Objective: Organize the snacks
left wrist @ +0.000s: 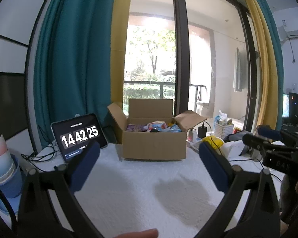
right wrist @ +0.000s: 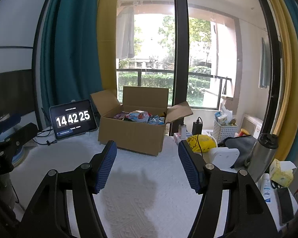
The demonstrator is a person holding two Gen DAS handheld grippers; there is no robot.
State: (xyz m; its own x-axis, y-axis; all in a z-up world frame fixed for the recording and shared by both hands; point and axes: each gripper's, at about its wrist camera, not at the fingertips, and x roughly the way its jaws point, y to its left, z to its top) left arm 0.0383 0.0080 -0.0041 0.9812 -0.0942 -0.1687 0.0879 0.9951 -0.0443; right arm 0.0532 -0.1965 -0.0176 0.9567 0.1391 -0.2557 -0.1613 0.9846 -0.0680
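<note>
An open cardboard box (left wrist: pixel 154 144) stands at the back of the white-covered table (left wrist: pixel 129 188), flaps up, holding several colourful snack packets (left wrist: pixel 155 127). It also shows in the right wrist view (right wrist: pixel 132 136) with the snack packets (right wrist: pixel 141 117) inside. My left gripper (left wrist: pixel 149 150) is open and empty, held above the table in front of the box. My right gripper (right wrist: pixel 147 148) is open and empty, also short of the box. The right gripper shows at the right edge of the left wrist view (left wrist: pixel 268 138).
A tablet (left wrist: pixel 79 136) showing 14 42 25 stands left of the box, with cables beside it. A stack of cups (left wrist: pixel 2 164) is at far left. Right of the box are chargers (right wrist: pixel 196 128), a yellow bag (right wrist: pixel 201 141), a white basket (right wrist: pixel 225 129), a steel flask (right wrist: pixel 263 154) and tissues (right wrist: pixel 281 172).
</note>
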